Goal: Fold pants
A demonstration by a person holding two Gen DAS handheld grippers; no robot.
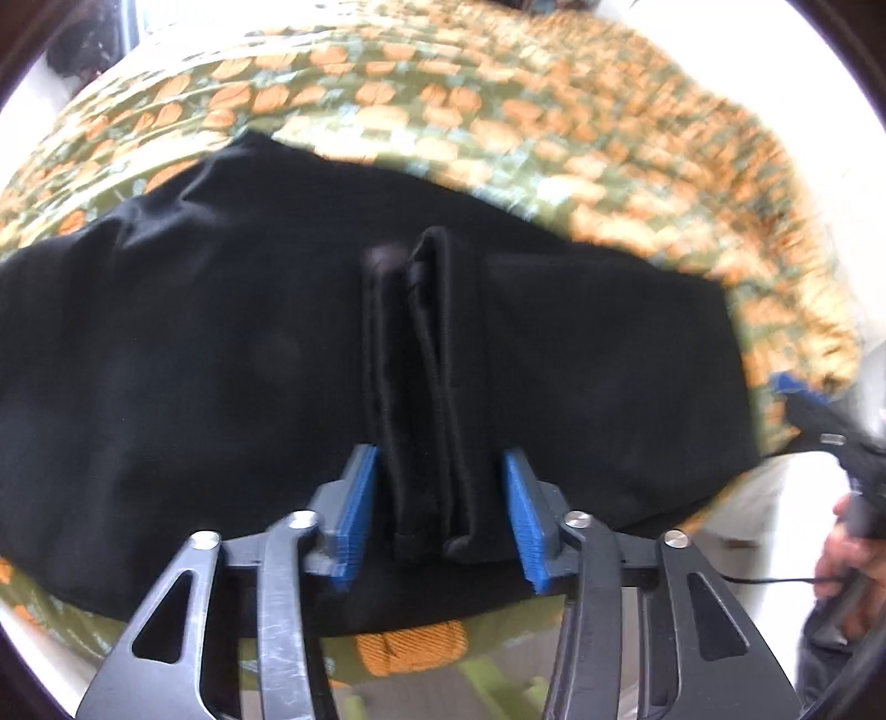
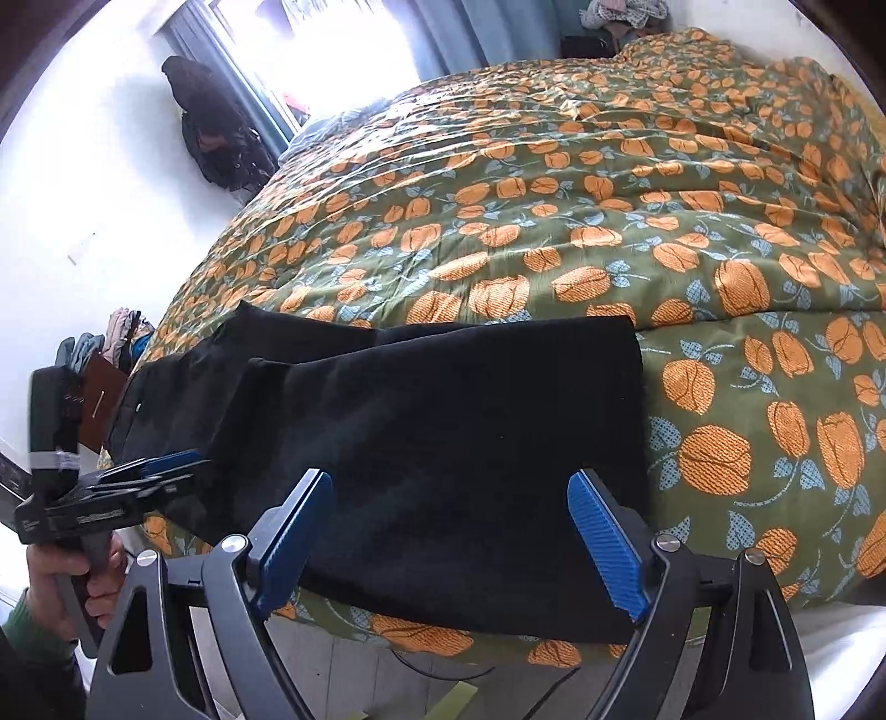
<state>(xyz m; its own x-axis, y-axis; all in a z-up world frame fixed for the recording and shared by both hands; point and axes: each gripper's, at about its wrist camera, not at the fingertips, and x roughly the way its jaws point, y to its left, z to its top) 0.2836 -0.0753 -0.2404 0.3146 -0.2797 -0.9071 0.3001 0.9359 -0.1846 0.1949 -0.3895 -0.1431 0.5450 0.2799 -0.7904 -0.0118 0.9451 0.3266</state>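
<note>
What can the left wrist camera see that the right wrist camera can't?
Only the left wrist view shows a bunched ridge of cloth standing between the left gripper pads. Only the right wrist view shows the window, the dark coat on the wall, and the wide-open right gripper. Both show the black pants on the orange-flowered bedspread.

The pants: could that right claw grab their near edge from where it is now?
Probably yes. The right claw hangs open just above the pants, near their front edge, with nothing between it and the cloth. The left claw works farther along, out of its way.
</note>
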